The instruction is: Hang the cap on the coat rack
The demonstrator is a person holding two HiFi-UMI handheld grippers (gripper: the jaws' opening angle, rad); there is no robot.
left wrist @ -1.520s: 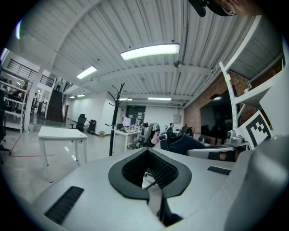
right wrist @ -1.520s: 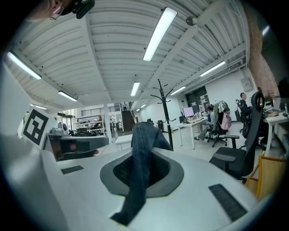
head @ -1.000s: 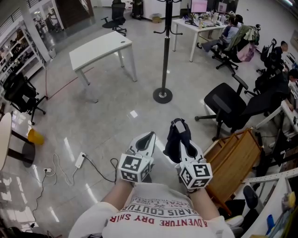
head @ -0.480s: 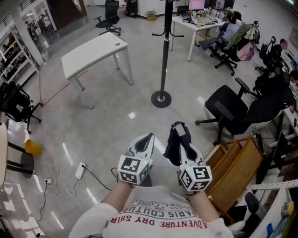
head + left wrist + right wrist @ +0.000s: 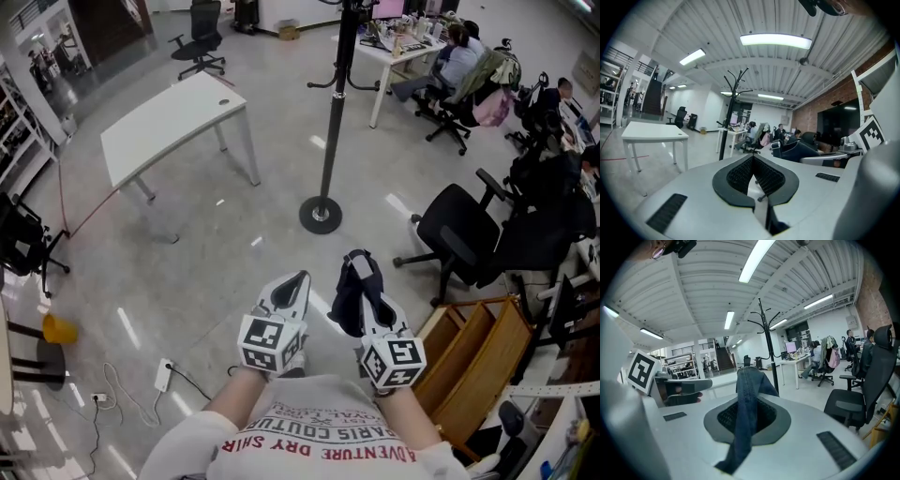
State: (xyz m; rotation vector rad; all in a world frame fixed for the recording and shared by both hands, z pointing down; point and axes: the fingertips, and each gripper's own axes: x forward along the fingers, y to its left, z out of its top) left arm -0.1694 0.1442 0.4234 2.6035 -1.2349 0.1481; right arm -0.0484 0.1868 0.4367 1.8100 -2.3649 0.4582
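Note:
The black coat rack (image 5: 334, 112) stands on its round base (image 5: 321, 215) on the grey floor, straight ahead of both grippers and still some way off. My right gripper (image 5: 360, 261) is shut on a dark blue denim cap (image 5: 349, 292), which drapes over its jaws. In the right gripper view the cap (image 5: 747, 394) hangs down between the pads, with the coat rack (image 5: 768, 345) beyond it. My left gripper (image 5: 301, 277) is beside it on the left, shut and holding nothing. In the left gripper view its pads (image 5: 740, 174) meet at the tip, and the coat rack (image 5: 728, 119) shows ahead.
A white table (image 5: 169, 117) stands left of the rack. A black office chair (image 5: 461, 225) and a wooden crate (image 5: 478, 361) are on the right. People sit at desks (image 5: 403, 47) at the back right. A power strip with cables (image 5: 161, 375) lies on the floor at the left.
Both grippers, side by side, have moved forward towards the coat rack, whose base now shows nearer. The table has slid left in view. The cap stays in the right gripper.

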